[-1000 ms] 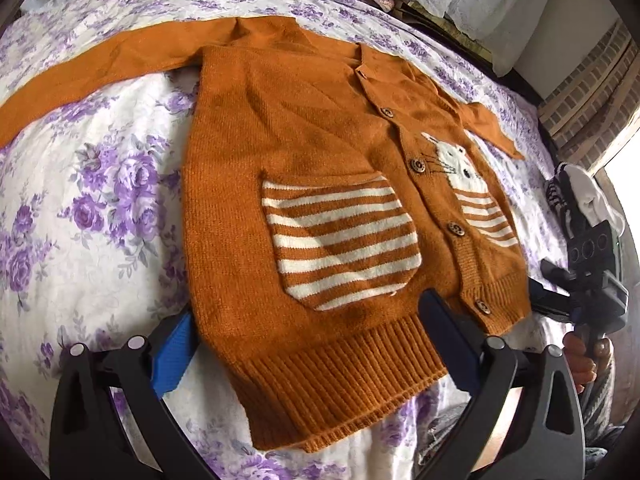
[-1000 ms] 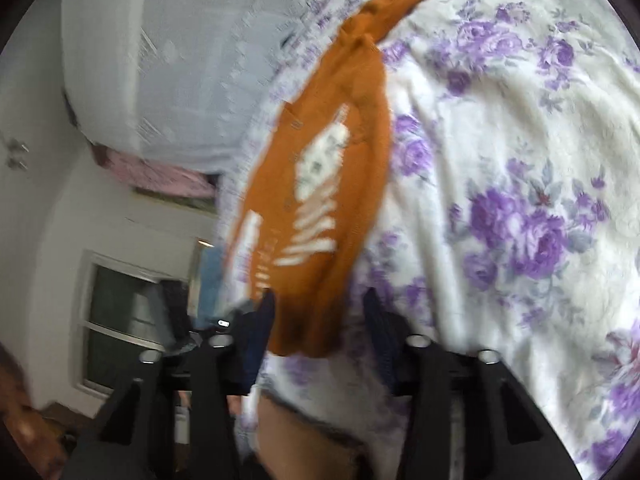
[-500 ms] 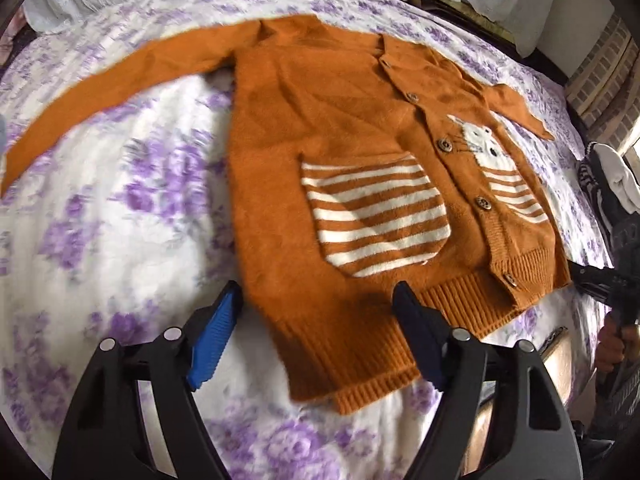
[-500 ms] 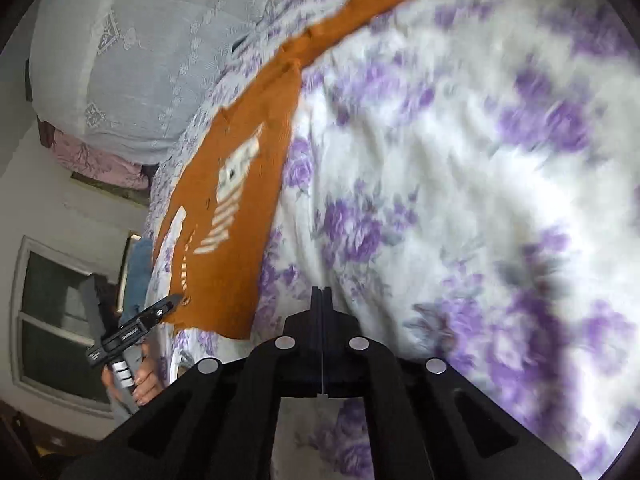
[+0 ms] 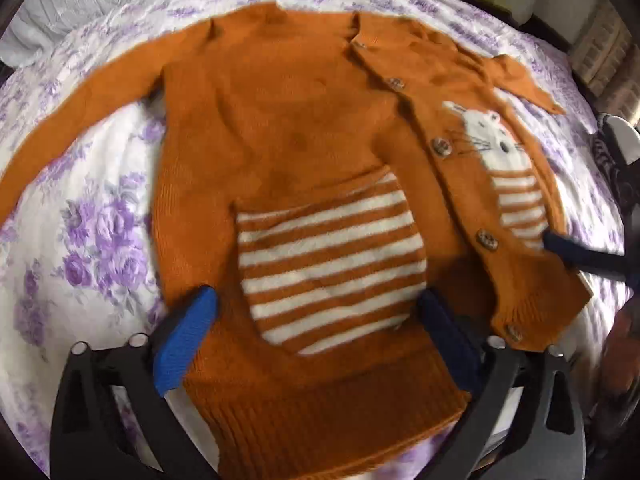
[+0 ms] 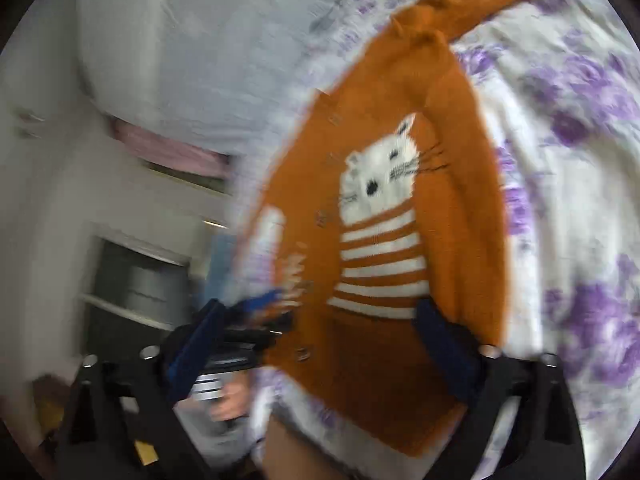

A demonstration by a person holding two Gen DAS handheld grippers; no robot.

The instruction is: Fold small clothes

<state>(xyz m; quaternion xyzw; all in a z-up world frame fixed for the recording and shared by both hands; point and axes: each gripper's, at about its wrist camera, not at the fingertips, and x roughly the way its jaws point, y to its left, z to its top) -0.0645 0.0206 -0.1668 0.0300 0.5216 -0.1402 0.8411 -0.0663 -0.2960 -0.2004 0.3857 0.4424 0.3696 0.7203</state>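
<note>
An orange knitted cardigan [image 5: 288, 128] lies flat on the flowered bedspread [image 5: 80, 216], front up, with striped pockets, brown buttons and a white cat face [image 5: 492, 136]. Its left sleeve stretches out to the left. My left gripper [image 5: 316, 328] is open, its blue pads straddling the hem below the left striped pocket. My right gripper [image 6: 320, 332] is open over the cardigan's right hem [image 6: 372, 368], below the cat face [image 6: 384, 176]. The right gripper's finger shows at the right edge of the left wrist view [image 5: 584, 256].
A white lace cover [image 6: 192, 40] lies at the head of the bed. The bed edge runs just below the cardigan hem [image 6: 360, 444]. A window [image 6: 132, 280] and wall are off to the left in the right wrist view. Brick-patterned wall [image 5: 608, 52] is at the right.
Both grippers have moved in over the cardigan's hem. The right gripper was shut half a second ago and is now open. The left gripper stayed open.
</note>
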